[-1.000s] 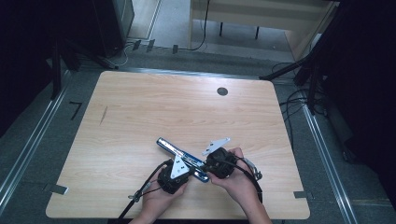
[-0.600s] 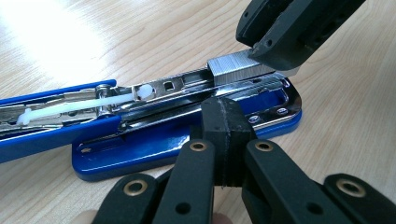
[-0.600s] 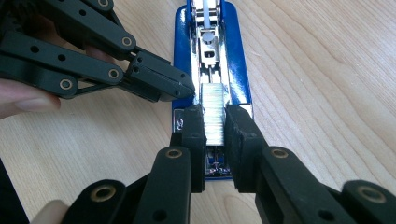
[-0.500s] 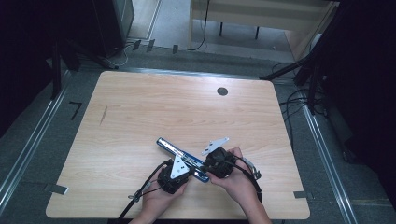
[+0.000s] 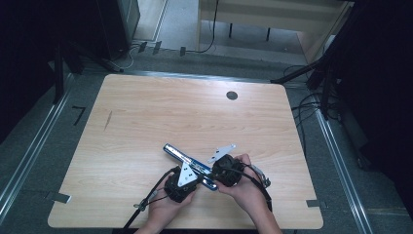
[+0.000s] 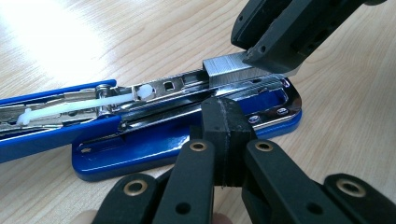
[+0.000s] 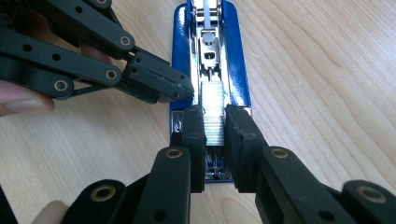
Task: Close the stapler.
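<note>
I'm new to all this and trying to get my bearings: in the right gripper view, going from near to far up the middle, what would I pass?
The right hand-held gripper, shut on the strip of staples → the stapler's open metal channel → its white plastic pusher.
</note>
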A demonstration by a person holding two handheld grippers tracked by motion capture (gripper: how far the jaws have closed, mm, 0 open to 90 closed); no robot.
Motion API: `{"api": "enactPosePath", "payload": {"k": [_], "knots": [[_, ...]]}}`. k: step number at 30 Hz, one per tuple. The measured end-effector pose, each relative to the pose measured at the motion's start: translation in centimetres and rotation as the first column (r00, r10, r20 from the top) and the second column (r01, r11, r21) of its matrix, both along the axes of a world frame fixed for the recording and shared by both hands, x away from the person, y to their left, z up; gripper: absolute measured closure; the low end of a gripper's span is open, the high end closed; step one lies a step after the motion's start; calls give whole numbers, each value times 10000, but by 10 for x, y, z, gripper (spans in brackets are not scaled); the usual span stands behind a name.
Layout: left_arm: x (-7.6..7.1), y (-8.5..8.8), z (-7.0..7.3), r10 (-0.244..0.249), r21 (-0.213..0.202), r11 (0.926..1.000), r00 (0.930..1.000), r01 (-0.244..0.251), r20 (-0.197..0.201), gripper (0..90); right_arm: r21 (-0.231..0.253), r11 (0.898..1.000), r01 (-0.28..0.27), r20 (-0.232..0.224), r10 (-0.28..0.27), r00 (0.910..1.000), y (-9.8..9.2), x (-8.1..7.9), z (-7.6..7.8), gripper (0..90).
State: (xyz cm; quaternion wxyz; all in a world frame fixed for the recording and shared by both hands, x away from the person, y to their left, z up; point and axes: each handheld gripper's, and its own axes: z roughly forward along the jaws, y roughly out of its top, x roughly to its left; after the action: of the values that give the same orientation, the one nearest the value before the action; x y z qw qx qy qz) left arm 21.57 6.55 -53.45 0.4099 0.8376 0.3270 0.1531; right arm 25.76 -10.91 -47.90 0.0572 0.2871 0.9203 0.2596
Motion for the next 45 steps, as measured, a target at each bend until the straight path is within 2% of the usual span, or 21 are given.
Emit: {"api": "enactPosePath", "payload": {"k": [2,13,22,25,35,39,45], "knots": [[0,0,0,2,-2,10000,10000,-2,3,900,-124,9999,-52,129,54,9999,1,-1,0,797],[0,0,0,1,-3,10000,10000,-1,4,900,-245,9997,-65,172,69,9998,2,-1,0,796],[0,0,0,5,-34,10000,10000,-5,15,900,-176,9998,37,151,-34,9999,2,0,-1,789],[0,0,0,2,-27,10000,10000,-2,15,900,-4,10000,53,-85,-53,9999,0,1,-1,763],[0,0,0,-5,-14,10000,10000,5,9,900,29,10000,85,-98,-85,9999,1,0,-2,794],[0,0,0,-1,-1,10000,10000,1,10,900,61,9999,80,92,-81,9999,2,-1,-1,795],[0,0,0,0,-19,10000,10000,0,9,900,17,10000,37,107,-37,9999,3,0,0,795]]}}
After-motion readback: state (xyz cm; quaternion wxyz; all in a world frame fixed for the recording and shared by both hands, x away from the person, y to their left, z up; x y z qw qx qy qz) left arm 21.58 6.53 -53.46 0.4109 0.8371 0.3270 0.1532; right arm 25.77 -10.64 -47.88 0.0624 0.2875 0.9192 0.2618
